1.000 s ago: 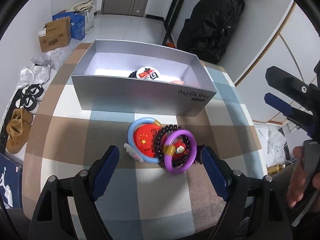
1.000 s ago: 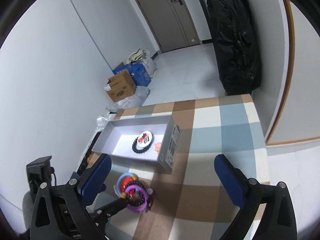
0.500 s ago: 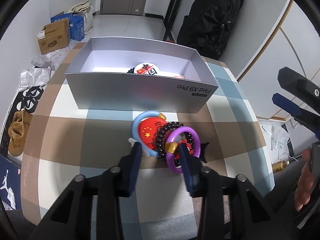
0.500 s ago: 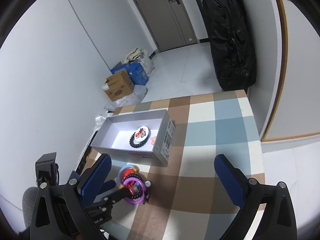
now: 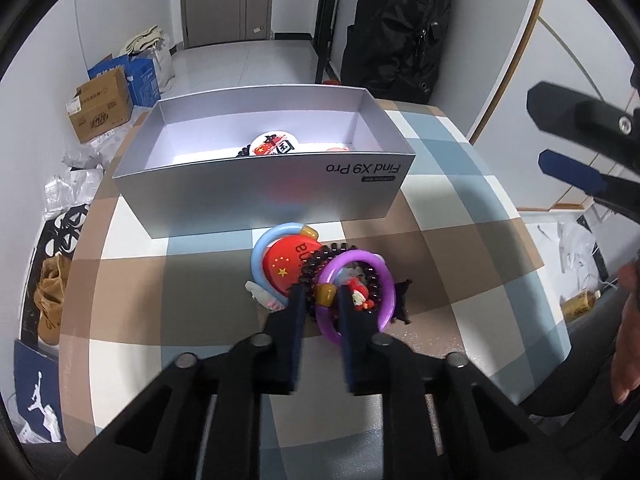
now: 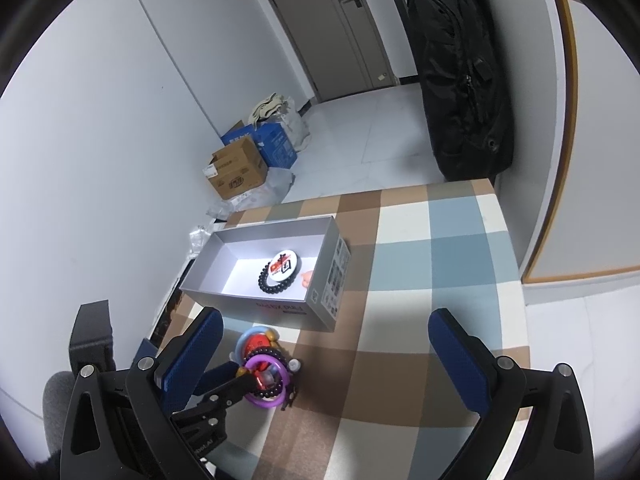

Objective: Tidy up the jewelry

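Purple bracelet (image 5: 354, 292) sits pinched in our left tool (image 5: 322, 294), whose jaws just closed; our right tool (image 6: 326, 346) hangs spread above the tabletop (image 6: 420, 240).

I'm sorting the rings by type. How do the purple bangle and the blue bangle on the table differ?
The purple bangle lies on top of the pile, over the dark bead bracelet; the blue bangle lies lower, around the red badge. The left gripper has just closed its jaws on the purple bangle's amber bead; the blue bangle is not gripped. Both are smooth plastic hoops with one amber bead, outside the grey box.
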### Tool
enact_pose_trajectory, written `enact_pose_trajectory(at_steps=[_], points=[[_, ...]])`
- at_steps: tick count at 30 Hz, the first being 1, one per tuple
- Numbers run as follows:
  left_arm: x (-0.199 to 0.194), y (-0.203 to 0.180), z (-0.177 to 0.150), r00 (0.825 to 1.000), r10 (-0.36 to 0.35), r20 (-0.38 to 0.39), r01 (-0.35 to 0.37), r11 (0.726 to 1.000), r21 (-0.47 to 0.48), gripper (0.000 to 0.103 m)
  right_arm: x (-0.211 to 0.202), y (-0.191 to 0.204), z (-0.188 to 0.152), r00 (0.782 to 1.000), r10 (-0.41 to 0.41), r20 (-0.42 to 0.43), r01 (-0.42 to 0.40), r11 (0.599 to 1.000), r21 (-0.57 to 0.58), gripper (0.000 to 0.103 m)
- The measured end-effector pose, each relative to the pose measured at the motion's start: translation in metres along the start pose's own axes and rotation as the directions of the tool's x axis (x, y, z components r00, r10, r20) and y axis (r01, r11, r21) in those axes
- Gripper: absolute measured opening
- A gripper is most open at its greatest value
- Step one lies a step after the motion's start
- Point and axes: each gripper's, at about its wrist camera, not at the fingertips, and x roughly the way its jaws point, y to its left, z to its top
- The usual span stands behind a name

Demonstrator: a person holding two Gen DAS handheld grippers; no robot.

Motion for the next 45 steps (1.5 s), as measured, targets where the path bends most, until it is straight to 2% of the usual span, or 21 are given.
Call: enact_pose_trajectory(at_steps=[10,15,20,27,30,31,35,37,45], points=[[-0.012,0.002,0.003,0.999,-0.028,0.031,0.029,0.999,-0.018,0.005,0.0,-0.001,0.0,1.0,-0.006,-0.007,0.006,1.0,0.011,0.103],[-0.029,0.008,0.009,0.993,-0.074,0.094,0.079,0.995,-0.054,0.005,0.0,-0.005,0.0,1.0,-0.014,-0.01,0.014,0.999,0.029,0.103],[-0.045,0.019,0.018,0.978,-0.118,0.17,0.137,0.985,-0.104,0.005,0.002,-0.004,-0.003,0.999,-0.015,-0.028,0.016,0.999,0.03,0.103],[-0.054,0.046,0.026,0.971,-0.073,0.227,0.123,0.969,-0.213,0.005,0.01,0.011,-0.014,0.996,0.032,-0.082,-0.034,0.999,-0.025,0.102],[-0.056,0.053,0.026,0.97,-0.059,0.235,0.115,0.965,-0.235,0.005,0.02,0.022,-0.022,0.991,0.052,-0.127,-0.061,0.996,-0.067,0.088],[-0.057,0.055,0.025,0.969,-0.065,0.239,0.124,0.962,-0.242,0.005,0.024,0.027,-0.025,0.987,0.058,-0.148,-0.072,0.994,-0.085,0.082],[-0.062,0.064,0.023,0.959,-0.109,0.263,0.178,0.95,-0.255,0.005,0.043,0.044,-0.037,0.97,0.076,-0.233,-0.109,0.985,-0.133,0.07],[-0.064,0.066,0.023,0.958,-0.109,0.264,0.178,0.95,-0.255,0.005,0.052,0.05,-0.042,0.96,0.074,-0.269,-0.119,0.981,-0.154,0.056],[-0.065,0.075,0.024,0.955,-0.128,0.268,0.203,0.941,-0.272,0.005,0.075,0.065,-0.052,0.95,0.041,-0.311,-0.112,0.97,-0.216,0.034]])
